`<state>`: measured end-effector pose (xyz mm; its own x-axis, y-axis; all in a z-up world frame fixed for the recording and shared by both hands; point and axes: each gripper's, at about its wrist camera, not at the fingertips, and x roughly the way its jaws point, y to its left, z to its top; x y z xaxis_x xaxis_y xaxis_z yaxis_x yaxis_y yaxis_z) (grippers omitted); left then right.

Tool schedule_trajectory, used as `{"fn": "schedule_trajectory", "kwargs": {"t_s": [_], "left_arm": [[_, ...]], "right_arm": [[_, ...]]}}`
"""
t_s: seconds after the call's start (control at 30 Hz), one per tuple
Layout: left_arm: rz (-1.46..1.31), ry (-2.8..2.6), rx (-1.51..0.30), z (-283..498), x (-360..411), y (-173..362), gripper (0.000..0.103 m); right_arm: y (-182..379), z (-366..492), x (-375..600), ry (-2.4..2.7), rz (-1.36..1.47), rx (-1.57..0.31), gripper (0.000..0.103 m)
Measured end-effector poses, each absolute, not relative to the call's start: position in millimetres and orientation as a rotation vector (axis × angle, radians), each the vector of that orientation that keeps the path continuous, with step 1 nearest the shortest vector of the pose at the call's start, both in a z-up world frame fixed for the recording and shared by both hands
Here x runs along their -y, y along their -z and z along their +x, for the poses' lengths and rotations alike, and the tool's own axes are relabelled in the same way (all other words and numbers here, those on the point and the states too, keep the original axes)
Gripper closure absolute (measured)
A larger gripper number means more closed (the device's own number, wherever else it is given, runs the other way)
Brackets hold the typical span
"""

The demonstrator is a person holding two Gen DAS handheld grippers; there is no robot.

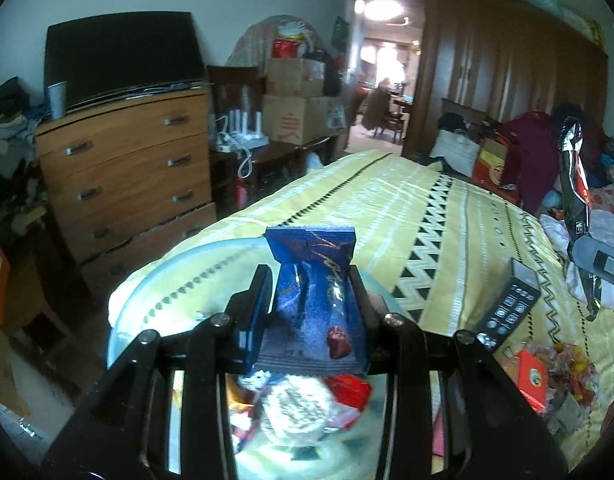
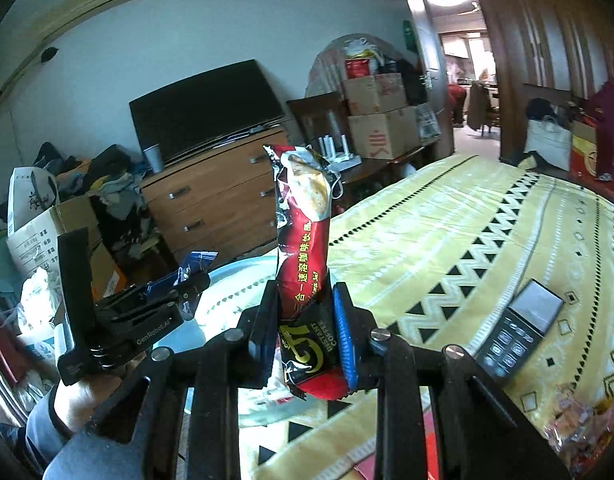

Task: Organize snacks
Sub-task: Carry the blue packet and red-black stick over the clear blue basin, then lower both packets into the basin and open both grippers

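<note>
A blue snack wrapper (image 1: 313, 300) is clamped upright between the left gripper (image 1: 311, 292) fingers, above a clear plastic container (image 1: 147, 280) at the bed's edge. A red-black instant coffee sachet (image 2: 307, 272) is pinched upright in the right gripper (image 2: 305, 320), over the yellow patterned bedspread (image 2: 467, 240). More snacks (image 1: 547, 376) are heaped near a black box (image 2: 519, 336).

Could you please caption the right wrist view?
Right gripper clamps an instant coffee sachet above the yellow bedspread.
</note>
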<state>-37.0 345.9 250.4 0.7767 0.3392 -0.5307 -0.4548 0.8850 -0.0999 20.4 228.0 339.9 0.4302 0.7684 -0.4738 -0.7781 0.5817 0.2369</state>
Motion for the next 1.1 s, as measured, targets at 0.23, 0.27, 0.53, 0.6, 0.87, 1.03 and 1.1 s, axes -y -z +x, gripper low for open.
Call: {"fn": "schedule_trajectory", "kwargs": {"t_s": [0.23,0.27,0.53,0.6,0.87,1.03,1.1], "left_arm": [[-0.243,-0.489,-0.575,-33,-379,-240,0.067],[-0.245,-0.495,-0.585,-32,-382,-238,0.067],[-0.254,-0.519,-0.665,-23,-402,-218,0.067],[-0.252,-0.522,-0.679,-23,-405,-214,0.066],[-0.261,-0.520,-0.707,-23,-414,-206,0.066],[-0.261,-0.518,-0.709,-23,-416,-205,0.066],[-0.263,-0.518,-0.709,-23,-417,-205,0.066]], "right_arm": [[-331,33,-273,-1.023,-0.029,-0.639,0.074],[-328,36,-280,-1.033,-0.033,-0.653,0.074],[-302,48,-320,-1.099,-0.041,-0.768,0.074],[-296,51,-326,-1.108,-0.040,-0.791,0.074],[-278,55,-343,-1.119,-0.053,-0.838,0.074],[-274,56,-344,-1.113,-0.057,-0.844,0.074],[-274,56,-343,-1.113,-0.057,-0.845,0.074]]}}
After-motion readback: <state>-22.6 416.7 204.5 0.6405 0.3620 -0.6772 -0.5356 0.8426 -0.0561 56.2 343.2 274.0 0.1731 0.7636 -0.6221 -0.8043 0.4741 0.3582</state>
